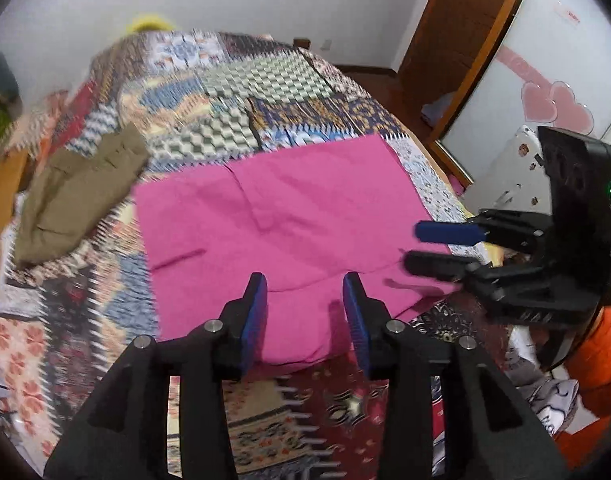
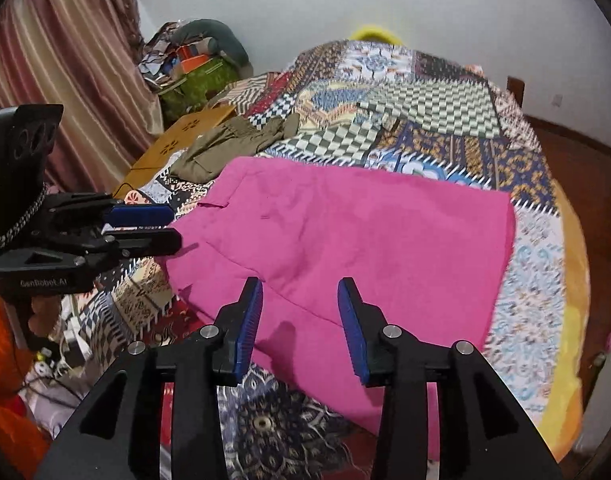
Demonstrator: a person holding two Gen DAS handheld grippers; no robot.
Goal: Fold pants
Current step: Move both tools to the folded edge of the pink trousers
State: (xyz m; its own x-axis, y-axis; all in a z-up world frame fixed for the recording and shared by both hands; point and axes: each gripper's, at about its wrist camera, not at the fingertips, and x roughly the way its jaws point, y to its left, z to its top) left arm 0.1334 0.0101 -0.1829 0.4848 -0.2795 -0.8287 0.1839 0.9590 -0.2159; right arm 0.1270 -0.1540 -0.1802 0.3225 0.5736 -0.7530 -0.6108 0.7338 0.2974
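Observation:
The pink pants (image 1: 285,216) (image 2: 365,240) lie folded and flat on a patchwork quilt (image 1: 265,92) (image 2: 425,112). My left gripper (image 1: 305,280) (image 2: 175,228) hovers over their near left edge, jaws open, nothing between the blue pads. My right gripper (image 2: 299,284) (image 1: 413,247) hangs over the near right part of the cloth, also open and empty. In each wrist view the other gripper shows from the side, its two fingers apart above the fabric's edge.
Olive-green pants (image 1: 77,196) (image 2: 225,144) lie crumpled on the quilt at the far left. A wooden board (image 2: 177,140) and a pile of clothes (image 2: 189,64) sit beside a curtain (image 2: 65,80). A mirrored wardrobe door with pink hearts (image 1: 553,108) stands right of the bed.

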